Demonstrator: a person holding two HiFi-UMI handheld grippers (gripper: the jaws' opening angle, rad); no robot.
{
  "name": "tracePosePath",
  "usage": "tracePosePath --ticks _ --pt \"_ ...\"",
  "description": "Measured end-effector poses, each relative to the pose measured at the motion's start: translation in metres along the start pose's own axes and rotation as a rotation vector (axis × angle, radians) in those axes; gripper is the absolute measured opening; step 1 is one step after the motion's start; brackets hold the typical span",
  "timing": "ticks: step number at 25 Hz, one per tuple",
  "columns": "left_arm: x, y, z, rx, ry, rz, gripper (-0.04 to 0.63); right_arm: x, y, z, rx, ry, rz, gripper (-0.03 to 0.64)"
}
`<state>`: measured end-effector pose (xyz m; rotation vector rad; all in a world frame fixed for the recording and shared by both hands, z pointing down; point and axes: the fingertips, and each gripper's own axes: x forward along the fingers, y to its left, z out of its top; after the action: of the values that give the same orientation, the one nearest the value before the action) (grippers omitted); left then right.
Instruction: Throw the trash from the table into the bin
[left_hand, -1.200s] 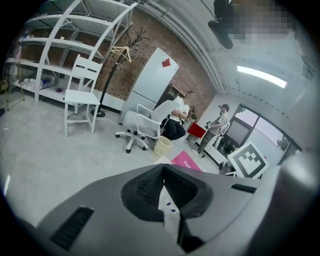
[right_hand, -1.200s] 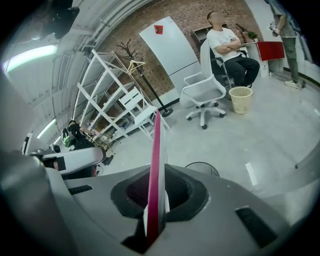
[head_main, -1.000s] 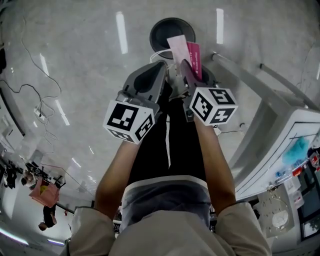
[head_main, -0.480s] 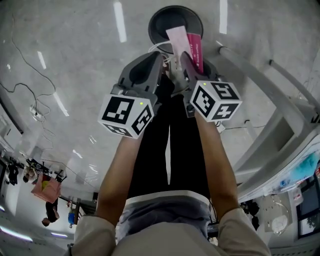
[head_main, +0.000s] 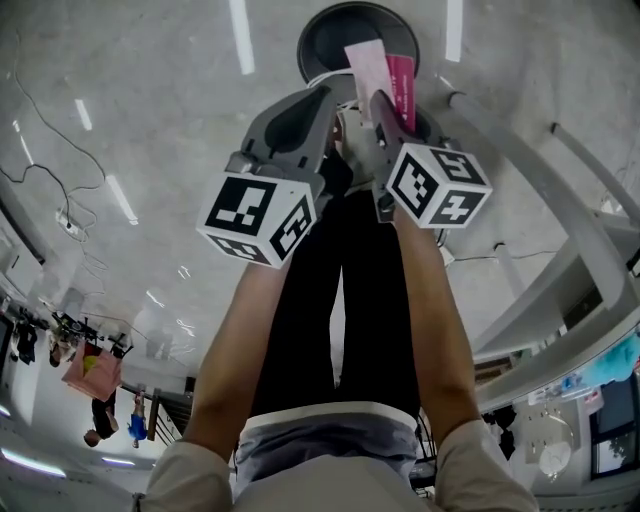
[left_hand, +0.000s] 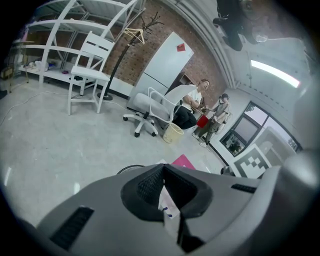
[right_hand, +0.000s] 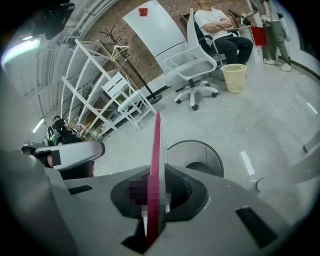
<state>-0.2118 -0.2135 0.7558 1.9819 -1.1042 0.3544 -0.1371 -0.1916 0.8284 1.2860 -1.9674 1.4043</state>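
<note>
Left tongs fully closed, pinching small white paper scrap with blue marks. Right tongs close beside, nearly closed, clamped on flat pink-and-white card packet. Packet stood edge-up, sticking out past tips. In head view, packet overlapped opening of round black bin on glossy grey floor. Both trash pieces held in tongs, not in bin.

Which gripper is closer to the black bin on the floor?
Right, by a little. The right gripper holds its pink packet over the bin; the left gripper, pinching a paper scrap, sits beside it, at the near rim.
</note>
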Motion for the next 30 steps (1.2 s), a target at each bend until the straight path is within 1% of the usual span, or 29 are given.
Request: tracePosePath --ticks 3,7,13,19,24,30 --pt "0.008 0.008 -0.008 0.003 0.012 0.007 0.005 0.010 -0.006 -0.006 0.009 0.007 -0.009 0.044" --pt "0.015 0.024 -0.015 -0.014 0.015 0.019 0.005 0.032 -0.014 -0.015 -0.005 0.032 -0.021 0.044" --pt "0.015 0.033 -0.023 -0.023 0.015 0.022 0.005 0.058 -0.029 -0.026 -0.026 0.072 -0.039 0.044" --pt "0.013 0.041 -0.030 -0.035 0.013 0.037 0.005 0.081 -0.044 -0.043 0.007 0.116 -0.047 0.044" --pt "0.022 0.040 -0.041 -0.016 0.039 -0.004 0.005 0.109 -0.047 -0.054 -0.053 0.154 -0.060 0.044" --pt "0.031 0.031 -0.048 -0.050 0.038 -0.012 0.005 0.121 -0.064 -0.055 -0.106 0.187 -0.079 0.044"
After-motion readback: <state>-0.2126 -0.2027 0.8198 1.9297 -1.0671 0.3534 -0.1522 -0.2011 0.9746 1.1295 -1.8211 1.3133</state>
